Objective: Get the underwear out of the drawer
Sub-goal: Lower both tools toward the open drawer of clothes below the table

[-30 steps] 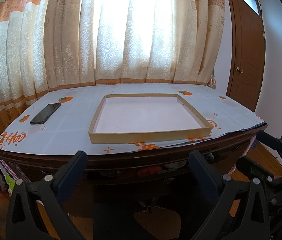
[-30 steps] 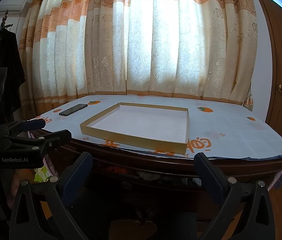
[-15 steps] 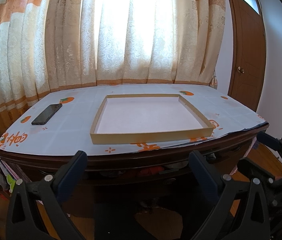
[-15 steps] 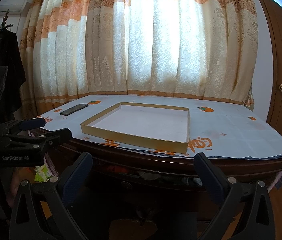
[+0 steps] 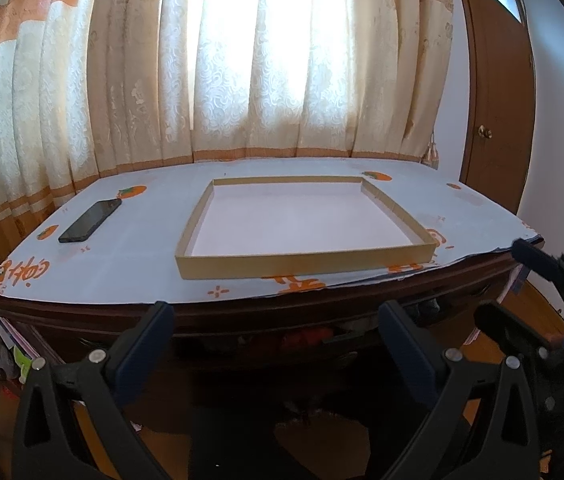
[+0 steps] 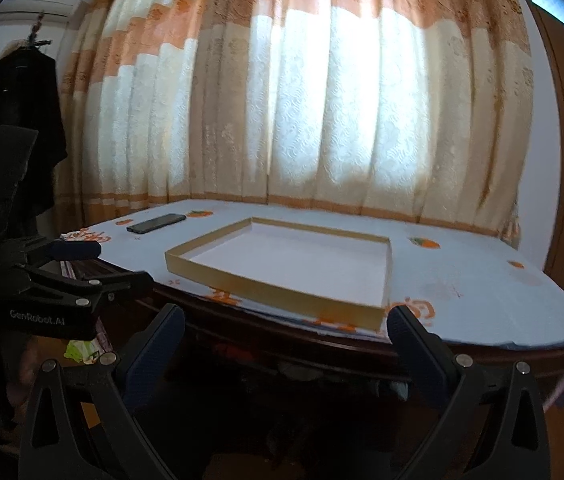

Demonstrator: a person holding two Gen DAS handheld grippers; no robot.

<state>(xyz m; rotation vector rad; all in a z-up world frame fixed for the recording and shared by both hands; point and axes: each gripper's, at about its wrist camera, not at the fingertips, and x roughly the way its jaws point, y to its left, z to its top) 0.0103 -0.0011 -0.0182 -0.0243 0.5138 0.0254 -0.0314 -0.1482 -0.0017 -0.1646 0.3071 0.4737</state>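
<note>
Both grippers, left (image 5: 274, 324) and right (image 6: 282, 328), jaws wide and empty, have edged nearer the desk (image 5: 242, 320), whose dim drawer (image 5: 314, 332) hides any underwear.

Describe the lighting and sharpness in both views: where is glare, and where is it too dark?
Left wrist view: the curtain is overexposed at its centre; the area under the table is nearly black, so the drawer is hard to see. Right wrist view: slightly blurred, same backlight, dark below. Both show fisheye bending.
</note>
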